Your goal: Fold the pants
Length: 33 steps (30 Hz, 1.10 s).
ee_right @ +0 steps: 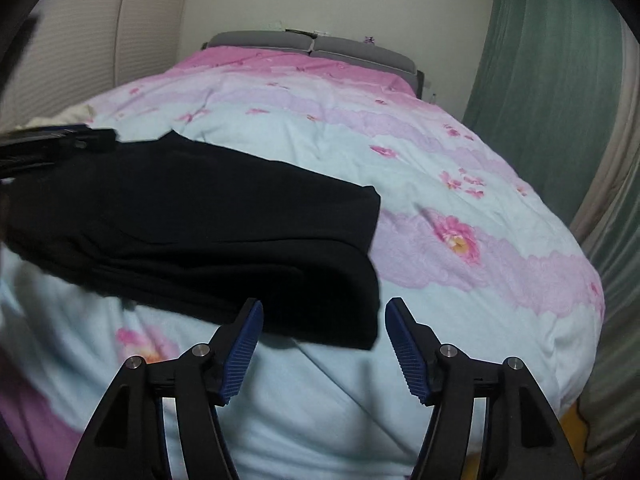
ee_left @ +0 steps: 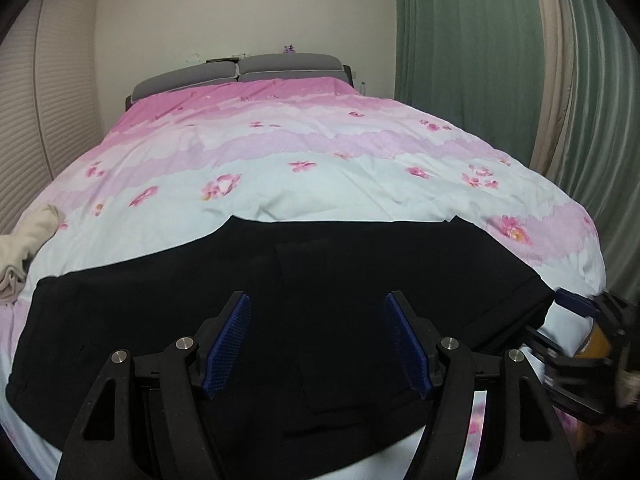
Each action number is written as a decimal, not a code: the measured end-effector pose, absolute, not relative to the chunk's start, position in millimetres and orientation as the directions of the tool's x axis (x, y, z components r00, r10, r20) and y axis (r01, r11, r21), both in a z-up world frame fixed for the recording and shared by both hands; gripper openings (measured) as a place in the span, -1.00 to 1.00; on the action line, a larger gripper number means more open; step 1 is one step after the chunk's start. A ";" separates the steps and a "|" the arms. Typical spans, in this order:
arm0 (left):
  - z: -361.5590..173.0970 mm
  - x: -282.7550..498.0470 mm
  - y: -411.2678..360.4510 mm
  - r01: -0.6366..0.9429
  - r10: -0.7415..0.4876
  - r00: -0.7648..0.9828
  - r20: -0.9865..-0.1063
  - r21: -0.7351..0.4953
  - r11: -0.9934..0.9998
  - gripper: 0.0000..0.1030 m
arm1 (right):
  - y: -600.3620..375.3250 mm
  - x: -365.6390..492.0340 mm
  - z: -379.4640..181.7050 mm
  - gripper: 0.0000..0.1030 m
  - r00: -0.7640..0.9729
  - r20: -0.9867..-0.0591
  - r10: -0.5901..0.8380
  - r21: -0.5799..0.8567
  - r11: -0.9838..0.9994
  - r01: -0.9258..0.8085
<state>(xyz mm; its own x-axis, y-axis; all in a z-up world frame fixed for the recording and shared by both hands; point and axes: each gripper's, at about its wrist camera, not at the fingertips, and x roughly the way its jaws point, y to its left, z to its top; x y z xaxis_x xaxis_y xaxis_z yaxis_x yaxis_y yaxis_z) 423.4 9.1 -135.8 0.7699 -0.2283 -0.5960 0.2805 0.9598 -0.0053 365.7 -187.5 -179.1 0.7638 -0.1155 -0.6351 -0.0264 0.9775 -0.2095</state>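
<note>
Both of my claws stand spread with nothing pinched. Through the left wrist camera I see the left claw point(ee_left: 317, 344) hanging over the black pants point(ee_left: 280, 300), its blue pads point(ee_left: 230, 344) wide apart and clear of the cloth. The pants lie folded across the near end of the bed, on a pink and pale blue flowered quilt point(ee_left: 320, 176), stretching from the left side almost to the right edge. A flatter folded layer shows on top near the middle. At the far right I can make out the right claw point(ee_left: 576, 308), blurred, just beside the pants' right end. A cream-coloured cloth point(ee_left: 28, 248) is bunched at the left edge of the bed, apart from the pants. Grey cushions point(ee_left: 240, 70) sit at the head of the bed, and green curtains point(ee_left: 480, 80) hang on the right. Through the right wrist camera I see the right claw point(ee_right: 324, 344) open over the quilt point(ee_right: 440, 160), with the near right corner of the pants point(ee_right: 200, 232) lying just ahead of its fingertips and not gripped. The stacked edges of the fold show along the pants' near side. The left claw point(ee_right: 60, 140) pokes in from the left above the pants' far end.
</note>
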 end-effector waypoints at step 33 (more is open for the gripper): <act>-143.5 415.5 67.6 0.159 -0.166 0.766 -0.621 -0.068 0.985 0.34 | -253.5 333.8 -151.0 0.27 0.734 -0.677 0.048 0.205 0.971 0.125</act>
